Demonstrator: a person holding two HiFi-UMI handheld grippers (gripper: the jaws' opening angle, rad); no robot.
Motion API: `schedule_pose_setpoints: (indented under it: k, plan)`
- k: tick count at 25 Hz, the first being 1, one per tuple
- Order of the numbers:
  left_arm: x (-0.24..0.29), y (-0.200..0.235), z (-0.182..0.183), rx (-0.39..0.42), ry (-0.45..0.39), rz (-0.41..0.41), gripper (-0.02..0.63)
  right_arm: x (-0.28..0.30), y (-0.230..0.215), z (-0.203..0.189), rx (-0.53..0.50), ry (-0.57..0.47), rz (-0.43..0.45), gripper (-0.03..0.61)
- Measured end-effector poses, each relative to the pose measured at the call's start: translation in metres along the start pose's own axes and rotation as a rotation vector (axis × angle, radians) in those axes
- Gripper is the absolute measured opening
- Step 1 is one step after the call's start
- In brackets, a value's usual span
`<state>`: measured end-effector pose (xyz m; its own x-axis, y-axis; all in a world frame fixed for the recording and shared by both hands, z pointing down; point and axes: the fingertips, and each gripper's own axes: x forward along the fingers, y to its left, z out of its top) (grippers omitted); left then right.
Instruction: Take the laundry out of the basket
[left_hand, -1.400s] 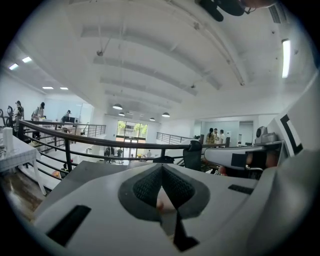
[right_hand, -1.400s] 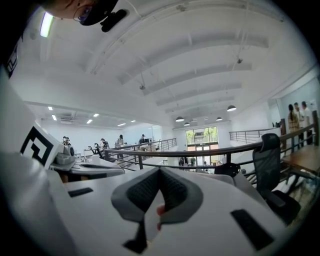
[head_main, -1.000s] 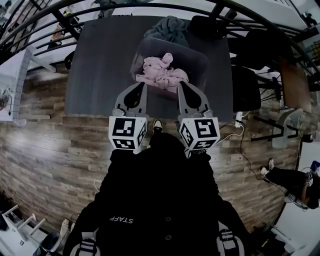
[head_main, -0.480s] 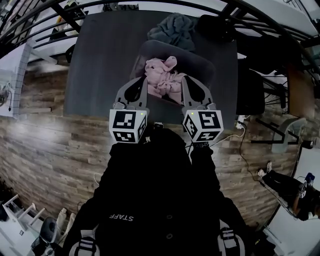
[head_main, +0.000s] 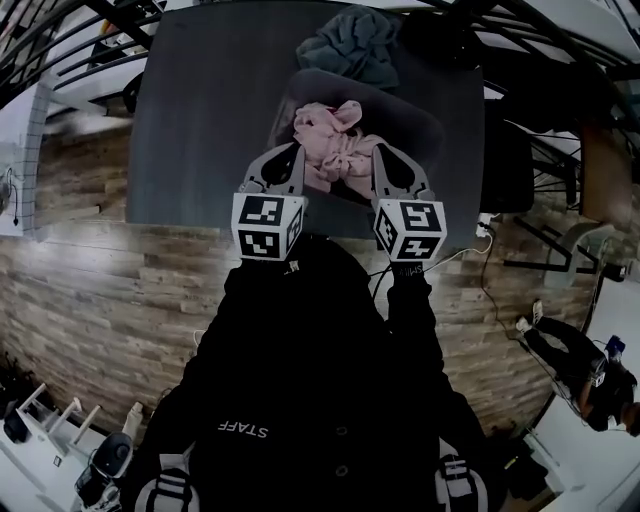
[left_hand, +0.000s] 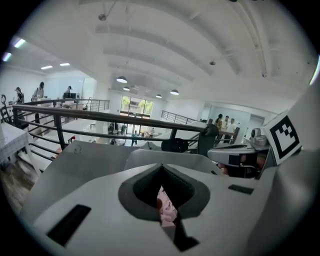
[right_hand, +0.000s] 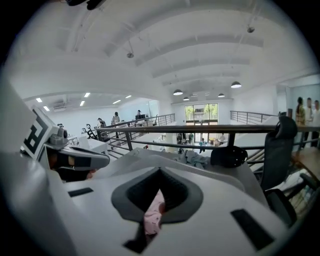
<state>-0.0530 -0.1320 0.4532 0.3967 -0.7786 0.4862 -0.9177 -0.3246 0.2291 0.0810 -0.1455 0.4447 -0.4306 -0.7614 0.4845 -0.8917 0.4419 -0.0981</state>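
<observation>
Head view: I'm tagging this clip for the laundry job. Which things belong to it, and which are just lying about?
Job: pink laundry, dark basket, left gripper, right gripper.
Lying about: grey-blue cloth heap beyond the basket, black chair.

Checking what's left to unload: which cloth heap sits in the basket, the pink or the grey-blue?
The pink heap: it lies inside the dark basket, while the grey-blue heap lies on the table beyond the basket.

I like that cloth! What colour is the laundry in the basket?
The laundry is pink, clearest in the head view.
</observation>
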Motion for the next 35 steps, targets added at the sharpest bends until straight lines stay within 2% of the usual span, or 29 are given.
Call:
schedule_pose_setpoints:
  k: [4, 8, 15, 18, 24, 27, 35]
  plan:
    - [0.021, 0.008, -0.01, -0.007, 0.078, 0.011, 0.0, 0.022, -0.001, -0.014, -0.003, 0.058, 0.028, 0.014]
    - [0.039, 0.013, -0.016, -0.036, 0.131, -0.001, 0.0, 0.045, 0.004, -0.023, 0.004, 0.105, 0.096, 0.015]
    - [0.074, 0.018, -0.024, -0.052, 0.209, -0.031, 0.0, 0.075, -0.001, -0.047, -0.019, 0.205, 0.164, 0.024]
    - [0.086, 0.019, -0.027, -0.058, 0.238, -0.041, 0.0, 0.085, -0.001, -0.059, -0.028, 0.252, 0.189, 0.063]
    - [0.108, 0.017, -0.038, -0.067, 0.3, -0.063, 0.0, 0.098, -0.006, -0.08, -0.04, 0.329, 0.227, 0.081]
    - [0.116, 0.016, -0.043, -0.064, 0.331, -0.072, 0.0, 0.102, -0.007, -0.092, -0.055, 0.357, 0.256, 0.11]
    - [0.127, 0.017, -0.059, -0.076, 0.405, -0.097, 0.0, 0.116, -0.001, -0.142, -0.147, 0.511, 0.386, 0.257]
